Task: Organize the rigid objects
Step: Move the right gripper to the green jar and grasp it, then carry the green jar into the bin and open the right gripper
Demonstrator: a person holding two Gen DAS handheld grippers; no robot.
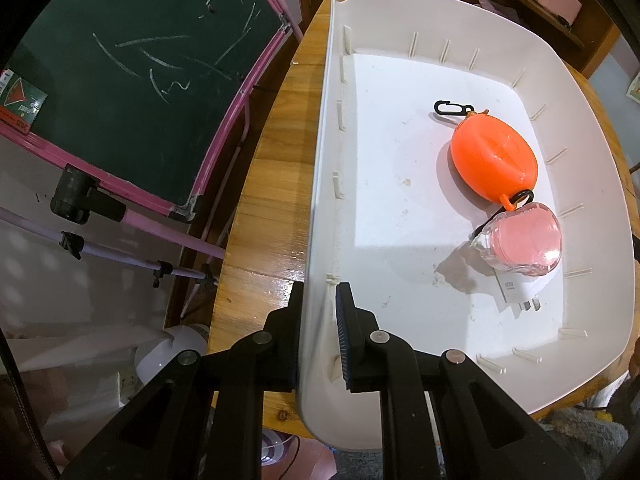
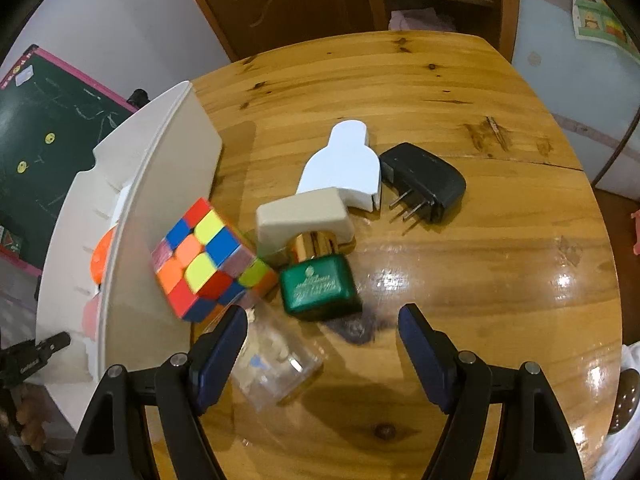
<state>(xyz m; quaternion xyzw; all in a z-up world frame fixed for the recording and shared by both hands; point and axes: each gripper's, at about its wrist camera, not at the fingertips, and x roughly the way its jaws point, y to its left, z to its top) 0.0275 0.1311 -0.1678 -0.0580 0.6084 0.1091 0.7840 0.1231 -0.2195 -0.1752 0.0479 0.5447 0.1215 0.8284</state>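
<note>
Clamped on the near wall of the white plastic bin [image 1: 320, 240], the left gripper [image 1: 318, 344] steadied it. Ahead of it inside lay one orange oval case [image 1: 494, 156], one pink clear-cased item [image 1: 524, 240] and one white charger [image 1: 516, 292].

Right gripper [image 2: 322, 344] hung jaws apart, empty, above one clear plastic box [image 2: 276, 364]; beyond sat one multicoloured puzzle cube [image 2: 204, 256], one green gold-capped bottle [image 2: 318, 284] and one black plug adapter [image 2: 424, 184]. Risk: the slick box could slip from off-centre jaws or nudge the cube.
</note>
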